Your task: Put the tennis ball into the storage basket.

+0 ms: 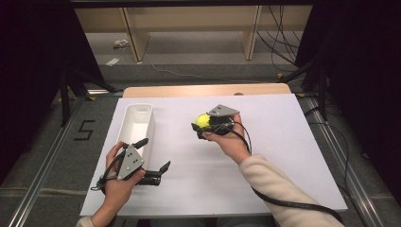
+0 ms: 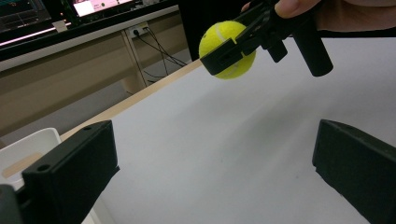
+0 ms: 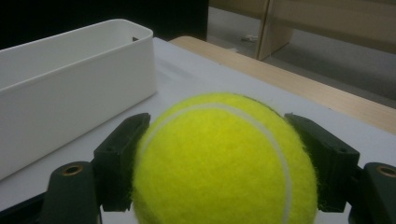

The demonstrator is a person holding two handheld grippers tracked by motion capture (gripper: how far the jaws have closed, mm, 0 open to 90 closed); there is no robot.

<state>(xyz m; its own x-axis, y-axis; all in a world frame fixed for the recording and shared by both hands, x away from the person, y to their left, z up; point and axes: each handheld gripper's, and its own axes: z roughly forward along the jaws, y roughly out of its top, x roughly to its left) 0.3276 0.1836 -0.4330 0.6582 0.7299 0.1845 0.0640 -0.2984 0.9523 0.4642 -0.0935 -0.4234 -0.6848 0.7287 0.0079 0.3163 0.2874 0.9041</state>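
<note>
Two hand-held grippers over a white tabletop (image 1: 265, 142). High view: right hand-held gripper (image 1: 202, 124) near the tabletop's middle, toward the far edge, grey plate on top, jaws pointing left toward the white bin (image 1: 137, 124). Yellow tennis ball (image 1: 203, 121) sits between its jaws. Left hand-held gripper (image 1: 156, 158) low near the left front corner, just beside the bin's near end, jaws spread wide with nothing between them. Bin is long and narrow, running front to back along the left edge.

Right gripper view adds grip detail that the high view leaves too small: both black jaws press the ball's felt on opposite sides, white seam curving across the top, bin wall just beyond on the left, wooden far edge of the tabletop behind.

Left gripper view adds height: the ball is clamped and lifted clear of the tabletop, a faint shadow on the sheet below it, the person's fingers (image 2: 299, 7) on the right hand-held gripper's body. Own jaws stand far apart at the bottom corners, bare tabletop between them, a bin corner showing at lower left.
</note>
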